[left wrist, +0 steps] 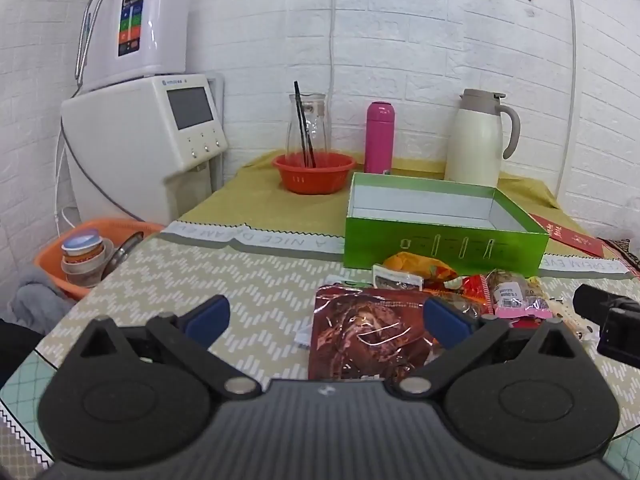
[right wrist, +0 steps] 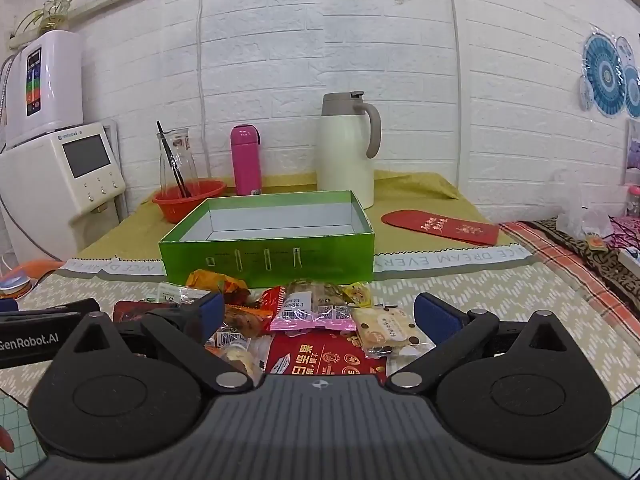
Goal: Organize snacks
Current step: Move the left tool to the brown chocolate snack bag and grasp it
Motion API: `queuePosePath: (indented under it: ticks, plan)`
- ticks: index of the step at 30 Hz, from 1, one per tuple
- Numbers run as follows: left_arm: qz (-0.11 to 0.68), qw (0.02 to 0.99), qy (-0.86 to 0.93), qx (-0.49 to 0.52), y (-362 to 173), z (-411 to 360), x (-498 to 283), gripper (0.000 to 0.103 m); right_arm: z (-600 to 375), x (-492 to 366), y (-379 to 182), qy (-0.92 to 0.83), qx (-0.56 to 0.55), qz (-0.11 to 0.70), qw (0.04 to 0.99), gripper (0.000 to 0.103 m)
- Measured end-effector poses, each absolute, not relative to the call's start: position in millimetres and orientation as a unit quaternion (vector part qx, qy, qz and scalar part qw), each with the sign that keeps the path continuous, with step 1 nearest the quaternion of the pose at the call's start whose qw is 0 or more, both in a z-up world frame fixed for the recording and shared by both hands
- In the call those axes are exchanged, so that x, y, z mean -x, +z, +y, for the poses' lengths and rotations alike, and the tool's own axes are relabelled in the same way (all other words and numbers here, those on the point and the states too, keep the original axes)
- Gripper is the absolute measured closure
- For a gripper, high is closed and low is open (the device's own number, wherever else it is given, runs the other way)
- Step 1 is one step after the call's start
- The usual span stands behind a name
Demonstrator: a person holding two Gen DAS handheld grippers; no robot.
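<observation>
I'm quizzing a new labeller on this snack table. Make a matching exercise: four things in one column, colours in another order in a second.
Things:
1. open box
2. flask
3. jug with handle
4. bowl

Colours:
A. cream
B. red-orange
C. green
D. pink

Pairs: 1-C, 2-D, 3-A, 4-B
</observation>
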State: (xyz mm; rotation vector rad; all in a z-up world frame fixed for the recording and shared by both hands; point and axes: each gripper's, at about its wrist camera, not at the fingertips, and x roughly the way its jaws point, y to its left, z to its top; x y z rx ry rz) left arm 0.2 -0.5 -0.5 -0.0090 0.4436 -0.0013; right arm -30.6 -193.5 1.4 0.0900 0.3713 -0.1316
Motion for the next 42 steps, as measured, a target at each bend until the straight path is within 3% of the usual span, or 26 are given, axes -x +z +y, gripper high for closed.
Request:
queuePosePath:
  ticks: [42]
  plan:
    - [0.275, 0.961, -0.034, -0.009, -36, 12, -39, 0.0, -195, 32, -28, 0.019, -0.058, 0.221, 0.973, 0.0]
